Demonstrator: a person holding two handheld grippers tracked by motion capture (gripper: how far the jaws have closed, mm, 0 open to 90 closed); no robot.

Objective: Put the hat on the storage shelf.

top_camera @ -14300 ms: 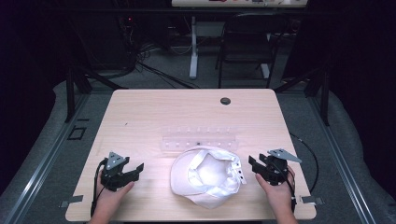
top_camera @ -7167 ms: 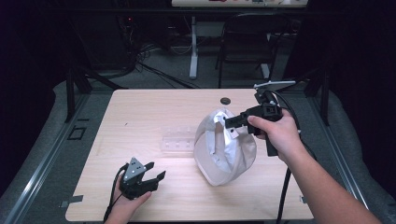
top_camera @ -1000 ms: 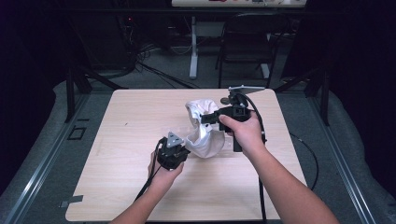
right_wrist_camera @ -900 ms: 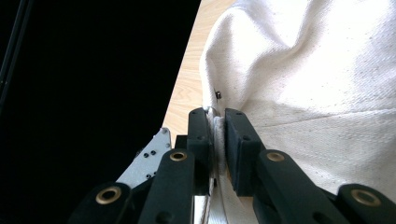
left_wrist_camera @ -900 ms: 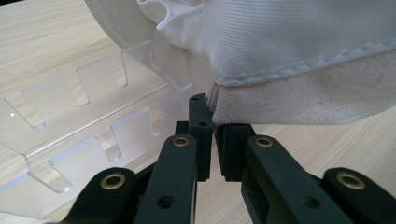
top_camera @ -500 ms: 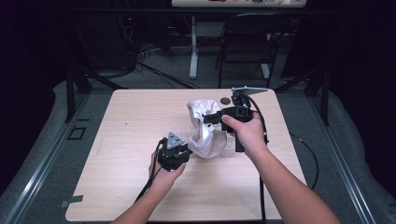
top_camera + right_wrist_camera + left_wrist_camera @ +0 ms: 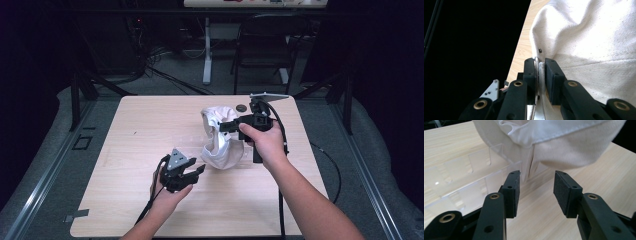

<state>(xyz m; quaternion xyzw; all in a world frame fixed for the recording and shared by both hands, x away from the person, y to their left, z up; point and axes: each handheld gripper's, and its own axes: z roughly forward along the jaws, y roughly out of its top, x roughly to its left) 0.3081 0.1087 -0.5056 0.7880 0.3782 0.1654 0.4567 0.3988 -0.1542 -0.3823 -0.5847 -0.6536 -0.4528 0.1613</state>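
Observation:
A white cloth cap [image 7: 219, 145] stands tilted on the table's middle, its lower edge on the wood. My right gripper [image 7: 225, 126] is shut on the cap's rim, and the right gripper view shows its pads [image 7: 551, 72] pinching the white fabric [image 7: 594, 37]. My left gripper [image 7: 200, 171] sits near and to the left of the cap, apart from it. Its jaws have just been opening and nothing is between the pads [image 7: 562, 192]. The cap's back seam [image 7: 530, 162] hangs just beyond the left gripper [image 7: 536, 191].
A clear plastic rack [image 7: 461, 182] lies flat on the wooden table [image 7: 140, 130] under and beside the cap. A small dark round disc [image 7: 241, 107] sits near the far edge. A chair [image 7: 265, 45] and cables stand beyond the table.
The left gripper, shut at the cap's lower edge a second ago, has let go, opened and drawn back toward me and to the left. The right gripper still holds the cap.

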